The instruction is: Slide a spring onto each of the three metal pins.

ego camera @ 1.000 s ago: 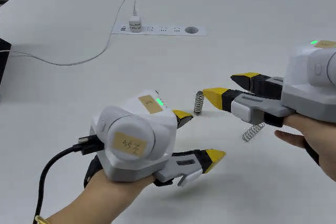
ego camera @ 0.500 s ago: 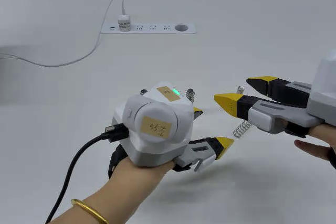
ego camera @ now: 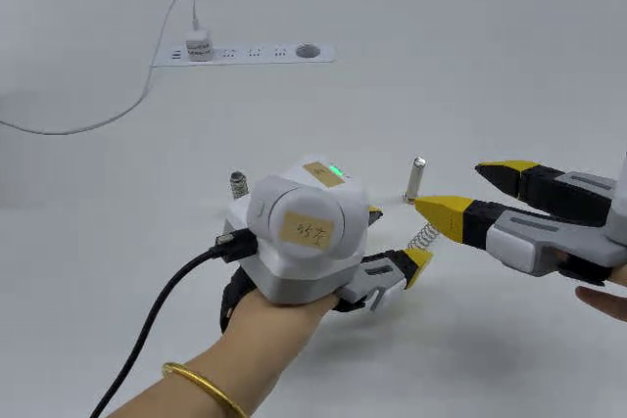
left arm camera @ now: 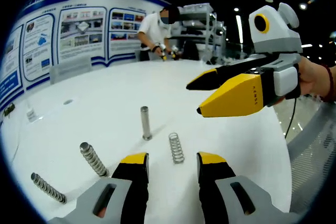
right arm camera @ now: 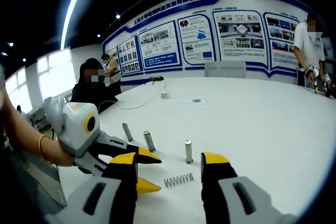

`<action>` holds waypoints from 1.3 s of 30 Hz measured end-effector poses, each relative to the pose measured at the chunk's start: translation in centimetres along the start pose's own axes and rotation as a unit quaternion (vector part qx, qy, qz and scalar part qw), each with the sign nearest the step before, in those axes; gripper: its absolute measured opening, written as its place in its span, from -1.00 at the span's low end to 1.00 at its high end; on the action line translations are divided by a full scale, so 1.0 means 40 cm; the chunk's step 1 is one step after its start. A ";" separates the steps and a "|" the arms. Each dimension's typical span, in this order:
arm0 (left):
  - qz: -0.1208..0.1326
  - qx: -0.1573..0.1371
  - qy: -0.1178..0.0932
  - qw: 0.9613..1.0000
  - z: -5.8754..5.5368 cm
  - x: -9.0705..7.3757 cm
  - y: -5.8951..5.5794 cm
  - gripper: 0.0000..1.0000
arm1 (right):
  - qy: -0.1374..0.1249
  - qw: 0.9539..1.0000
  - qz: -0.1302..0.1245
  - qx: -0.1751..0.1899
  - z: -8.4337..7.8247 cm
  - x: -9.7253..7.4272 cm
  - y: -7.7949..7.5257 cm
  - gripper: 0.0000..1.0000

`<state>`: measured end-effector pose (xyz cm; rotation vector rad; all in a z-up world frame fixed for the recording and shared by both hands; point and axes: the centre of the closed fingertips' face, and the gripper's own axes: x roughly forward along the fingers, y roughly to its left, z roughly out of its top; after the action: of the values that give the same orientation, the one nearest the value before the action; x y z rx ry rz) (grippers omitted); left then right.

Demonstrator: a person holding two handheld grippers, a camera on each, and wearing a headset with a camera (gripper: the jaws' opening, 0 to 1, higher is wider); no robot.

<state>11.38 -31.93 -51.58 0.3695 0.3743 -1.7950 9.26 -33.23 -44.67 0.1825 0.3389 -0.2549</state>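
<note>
Left gripper (ego camera: 396, 234) and right gripper (ego camera: 451, 186): both wide open, nothing held. 1 loose spring (left arm camera: 177, 148) lies on the counter (ego camera: 441, 66) beside the bare pin (left arm camera: 145, 123).

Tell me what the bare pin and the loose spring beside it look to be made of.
The bare pin looks like polished steel: a smooth silver-grey cylinder with a bright highlight. The loose spring is probably steel wire, judging by its thin, shiny grey coils. The exact metal cannot be told.
</note>
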 end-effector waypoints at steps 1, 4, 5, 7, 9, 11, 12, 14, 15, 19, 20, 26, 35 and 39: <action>0.000 0.000 0.001 1.000 -0.001 0.005 0.000 -0.26 | 0.000 1.000 -0.002 0.000 -0.001 -0.004 -0.003 -0.01; -0.004 -0.001 0.007 1.000 -0.008 0.020 -0.005 -0.32 | 0.003 1.000 -0.006 -0.001 -0.007 -0.019 -0.012 -0.02; -0.005 -0.001 0.008 1.000 -0.009 0.023 -0.006 -0.34 | 0.003 1.000 -0.006 -0.002 -0.007 -0.022 -0.012 -0.02; -0.007 0.000 0.013 1.000 -0.014 0.031 -0.009 -0.36 | 0.005 1.000 -0.005 -0.008 -0.009 -0.029 -0.013 -0.02; -0.008 -0.003 0.021 1.000 -0.021 0.036 -0.010 -0.42 | 0.006 1.000 -0.005 -0.011 -0.010 -0.034 -0.013 -0.02; -0.010 -0.001 0.025 1.000 -0.024 0.041 -0.014 -0.45 | 0.005 1.000 -0.004 -0.009 -0.010 -0.040 -0.014 -0.02; -0.010 -0.002 0.026 1.000 -0.026 0.045 -0.015 -0.45 | 0.005 1.000 -0.004 -0.007 -0.012 -0.042 -0.015 -0.02; -0.010 -0.001 0.031 0.999 -0.029 0.050 -0.015 -0.50 | 0.005 1.000 -0.007 -0.004 -0.016 -0.046 -0.017 -0.02; -0.010 0.000 0.034 0.999 -0.030 0.053 -0.015 -0.52 | 0.006 1.000 -0.008 0.000 -0.019 -0.048 -0.019 -0.02; -0.011 0.002 0.031 0.999 -0.027 0.057 -0.015 -0.58 | 0.003 1.000 -0.009 0.016 -0.022 -0.051 -0.019 -0.02; -0.013 0.004 0.030 0.999 -0.027 0.058 -0.018 -0.62 | 0.001 1.000 -0.010 0.018 -0.021 -0.050 -0.021 -0.02; -0.013 0.003 0.031 0.999 -0.028 0.065 -0.016 -0.67 | -0.001 1.000 -0.010 0.022 -0.017 -0.044 -0.019 -0.03; -0.013 0.034 0.038 0.999 -0.030 0.062 -0.012 -0.79 | 0.010 1.000 -0.012 0.026 -0.034 -0.044 -0.021 -0.03; -0.017 0.041 0.041 0.998 -0.032 0.061 -0.015 -0.80 | 0.009 0.999 -0.013 0.032 -0.034 -0.045 -0.024 -0.03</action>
<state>10.29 -33.32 -53.77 0.4979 0.3675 -1.8351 6.94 -33.45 -45.42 0.2437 0.3518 -0.2908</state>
